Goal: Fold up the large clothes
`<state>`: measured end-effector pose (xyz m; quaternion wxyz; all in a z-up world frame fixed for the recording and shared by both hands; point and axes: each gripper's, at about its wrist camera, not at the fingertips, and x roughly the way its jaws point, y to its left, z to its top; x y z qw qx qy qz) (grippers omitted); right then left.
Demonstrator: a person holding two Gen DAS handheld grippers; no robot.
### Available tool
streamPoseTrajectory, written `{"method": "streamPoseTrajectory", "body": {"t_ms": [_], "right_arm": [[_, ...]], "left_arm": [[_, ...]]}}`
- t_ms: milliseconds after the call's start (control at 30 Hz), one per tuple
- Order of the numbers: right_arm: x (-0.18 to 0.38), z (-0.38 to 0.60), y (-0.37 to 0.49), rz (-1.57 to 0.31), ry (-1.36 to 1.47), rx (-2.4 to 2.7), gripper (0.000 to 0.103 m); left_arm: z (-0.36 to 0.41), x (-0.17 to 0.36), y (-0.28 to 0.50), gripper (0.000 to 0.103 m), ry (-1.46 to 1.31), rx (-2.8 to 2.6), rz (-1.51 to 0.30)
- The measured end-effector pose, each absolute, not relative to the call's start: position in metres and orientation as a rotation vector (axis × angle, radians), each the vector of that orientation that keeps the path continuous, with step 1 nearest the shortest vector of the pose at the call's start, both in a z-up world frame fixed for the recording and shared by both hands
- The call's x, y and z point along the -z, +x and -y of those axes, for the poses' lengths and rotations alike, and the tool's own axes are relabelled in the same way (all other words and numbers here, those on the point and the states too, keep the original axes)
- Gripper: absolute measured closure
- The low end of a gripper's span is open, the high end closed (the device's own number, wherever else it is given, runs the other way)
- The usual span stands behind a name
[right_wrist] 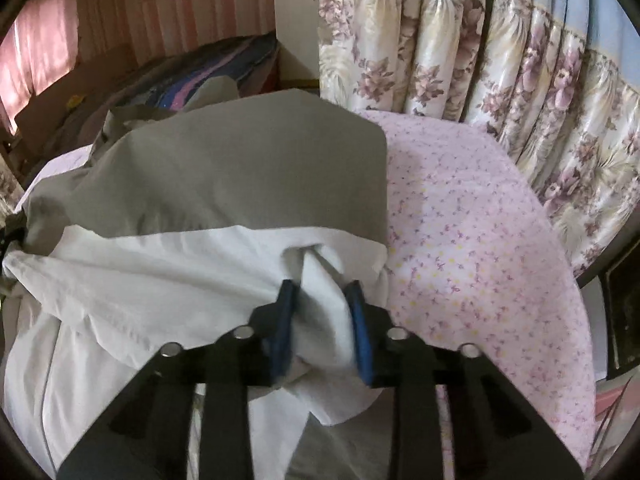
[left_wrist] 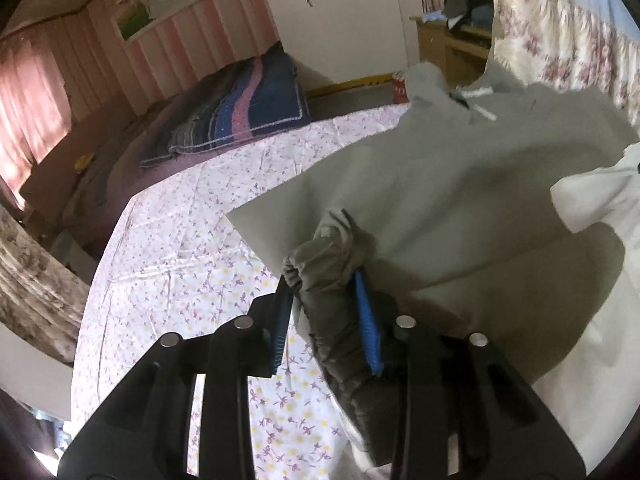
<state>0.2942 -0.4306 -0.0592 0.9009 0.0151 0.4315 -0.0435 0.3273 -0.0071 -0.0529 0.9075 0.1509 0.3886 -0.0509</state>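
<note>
A large grey and white garment lies partly lifted over a bed with a pink floral sheet. My left gripper is shut on a bunched grey elastic edge of the garment, held above the sheet. In the right wrist view the garment shows grey on top and white below. My right gripper is shut on a fold of its white fabric. The floral sheet lies to the right of it.
A folded blue and purple striped blanket lies at the far end of the bed. Floral curtains hang close behind the bed. A white wardrobe and a wooden desk stand beyond. A pink curtain hangs at the left.
</note>
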Motion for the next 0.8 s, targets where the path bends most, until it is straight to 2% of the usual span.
{"method": "streamPoseTrajectory", "body": {"t_ms": [33,67,100,167,233,300,433,600,633,667,733,767,800], "right_arm": [[0.053,0.433,0.292,-0.894,0.033,0.108,0.046],[0.047,0.437,0.291,-0.89,0.056,0.1,0.041],[0.04,0.44,0.29,-0.877,0.084,0.079,0.039],[0.023,0.437,0.288,-0.838,0.1,0.06,0.03],[0.006,0.426,0.295,-0.799,0.086,0.035,0.026],[-0.003,0.415,0.31,-0.794,0.08,0.004,0.024],[-0.003,0.404,0.347,-0.802,0.057,0.004,0.023],[0.015,0.427,0.388,-0.85,0.1,0.045,0.024],[0.022,0.431,0.397,-0.868,0.093,0.045,0.029],[0.028,0.432,0.402,-0.882,0.087,0.049,0.054],[0.04,0.433,0.41,-0.927,0.087,0.052,0.073],[0.043,0.433,0.412,-0.924,0.085,0.056,0.082],[0.045,0.432,0.414,-0.923,0.076,0.056,0.087]], "left_arm": [[0.002,0.049,0.325,0.049,0.307,0.078,-0.802],[-0.003,0.042,0.321,0.044,0.29,0.061,-0.803],[-0.005,0.034,0.319,0.04,0.27,0.058,-0.799],[-0.007,0.018,0.316,0.032,0.253,0.053,-0.779],[-0.001,-0.002,0.314,0.015,0.227,0.067,-0.75],[0.011,-0.014,0.317,0.009,0.193,0.104,-0.756],[0.028,-0.005,0.338,0.009,0.205,0.081,-0.815],[0.013,0.023,0.365,0.021,0.18,0.053,-0.872],[0.01,0.03,0.368,0.036,0.182,0.054,-0.885],[0.011,0.038,0.373,0.044,0.18,0.072,-0.911],[0.013,0.046,0.374,0.066,0.197,0.088,-0.915],[0.017,0.05,0.376,0.069,0.237,0.074,-0.896],[0.017,0.053,0.378,0.071,0.244,0.075,-0.89]]}}
